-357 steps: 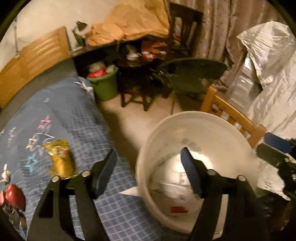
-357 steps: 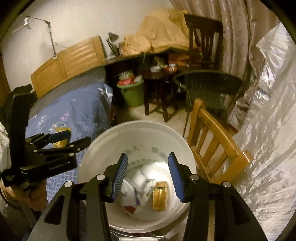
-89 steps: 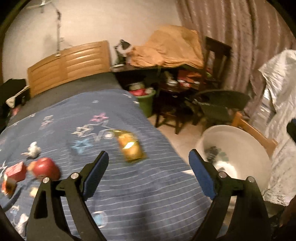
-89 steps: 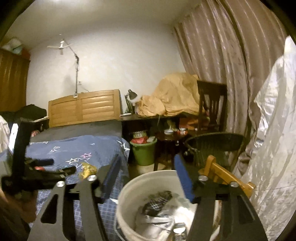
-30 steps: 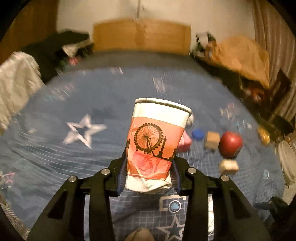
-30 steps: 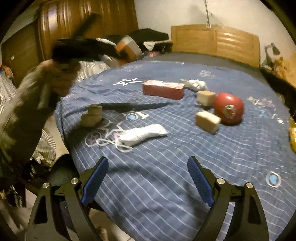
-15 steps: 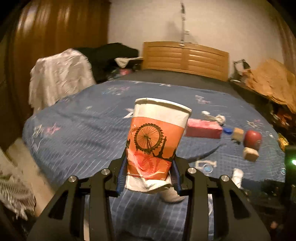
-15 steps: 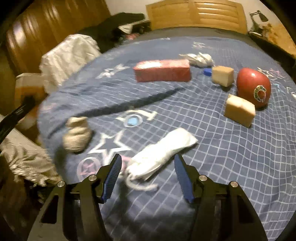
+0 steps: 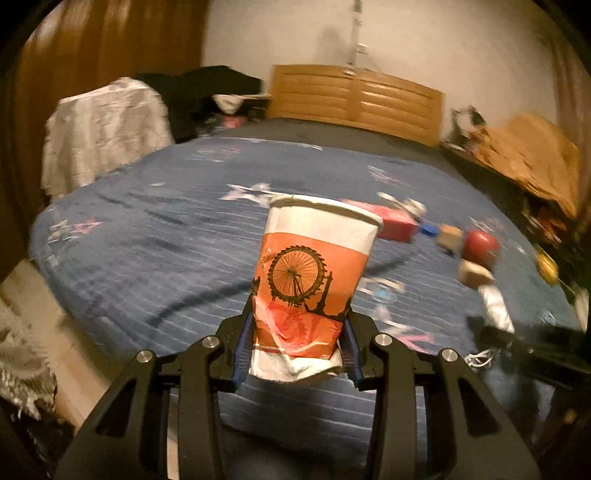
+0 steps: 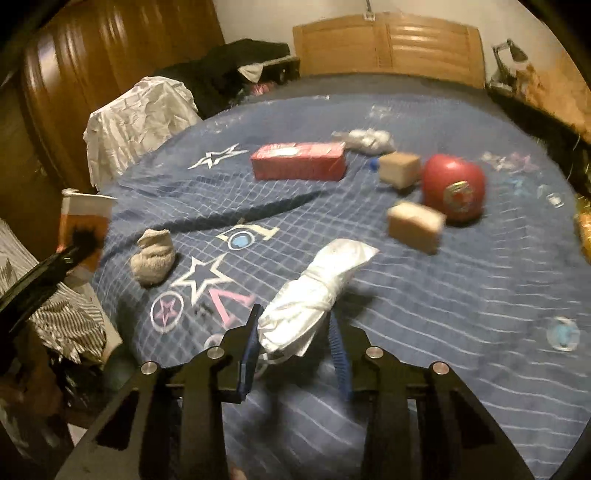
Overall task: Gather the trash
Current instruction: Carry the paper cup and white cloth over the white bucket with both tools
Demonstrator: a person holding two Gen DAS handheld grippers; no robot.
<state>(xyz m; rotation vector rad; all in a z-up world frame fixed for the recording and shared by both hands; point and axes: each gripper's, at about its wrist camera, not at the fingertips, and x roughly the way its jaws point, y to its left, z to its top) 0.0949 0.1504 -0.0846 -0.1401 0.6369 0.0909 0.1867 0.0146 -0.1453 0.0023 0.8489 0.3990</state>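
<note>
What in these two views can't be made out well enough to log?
- Left wrist view: inside of the paper cup is hidden by its own wall; contents unknown.
- Left wrist view: small items beside the red ball are motion-blurred.
- Right wrist view: whether the right gripper fully clamps the white wrapper; the wrapper hides the contact.
- Right wrist view: yellow packet is cut off by the edge.

Dim warm light on my feed: bed (image 10: 424, 288) with blue star-print cover, slatted wooden headboard (image 10: 388, 44), dark wood wardrobe (image 10: 92, 59) left, plain white wall (image 9: 295, 33).
</note>
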